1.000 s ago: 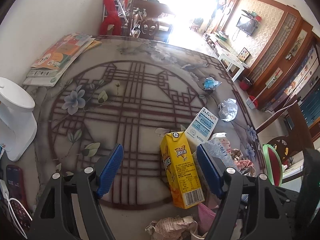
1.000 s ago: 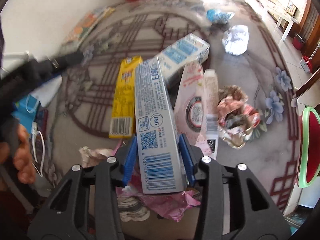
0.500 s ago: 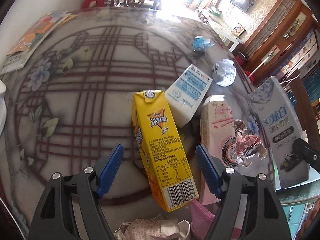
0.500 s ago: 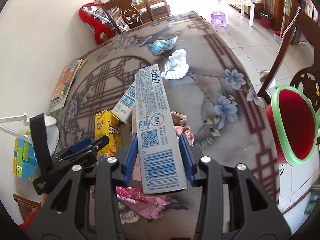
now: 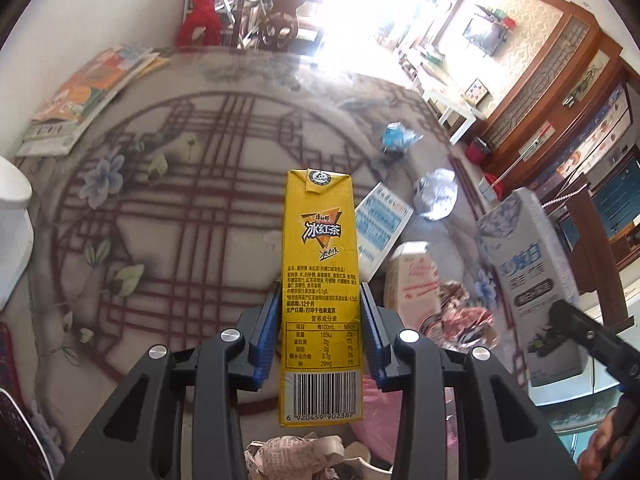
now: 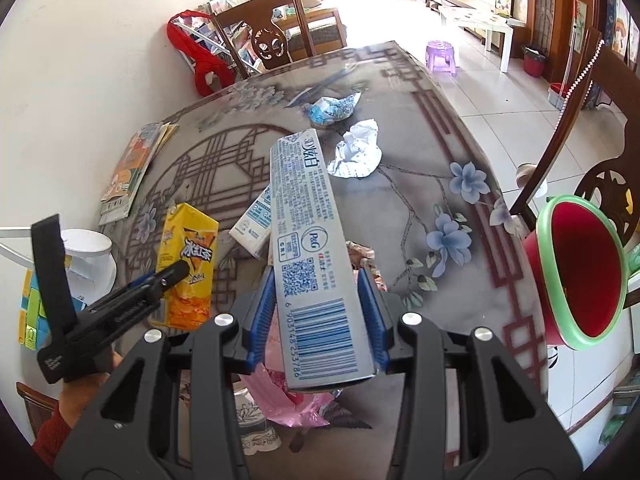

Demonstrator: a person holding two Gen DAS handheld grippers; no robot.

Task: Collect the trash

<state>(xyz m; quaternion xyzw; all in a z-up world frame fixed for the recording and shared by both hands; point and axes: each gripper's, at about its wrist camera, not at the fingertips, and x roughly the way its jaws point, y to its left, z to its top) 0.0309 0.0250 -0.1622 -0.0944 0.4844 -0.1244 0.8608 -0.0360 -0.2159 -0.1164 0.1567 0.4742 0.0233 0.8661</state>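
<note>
**2 cartons gripped over the littered table**

Between the blue pads of the left gripper (image 5: 320, 332) sits a yellow drink carton (image 5: 320, 280), barcode end nearest, its cap end pointing away; the jaws have just been closing and now clamp its sides. The right gripper (image 6: 316, 316) pinches a long pale-blue toothpaste box (image 6: 308, 248) above the table (image 6: 460, 280). Farther off lie a blue-and-white carton (image 5: 380, 224), crumpled white paper (image 6: 356, 152) and a blue wrapper (image 6: 332, 108).
</note>
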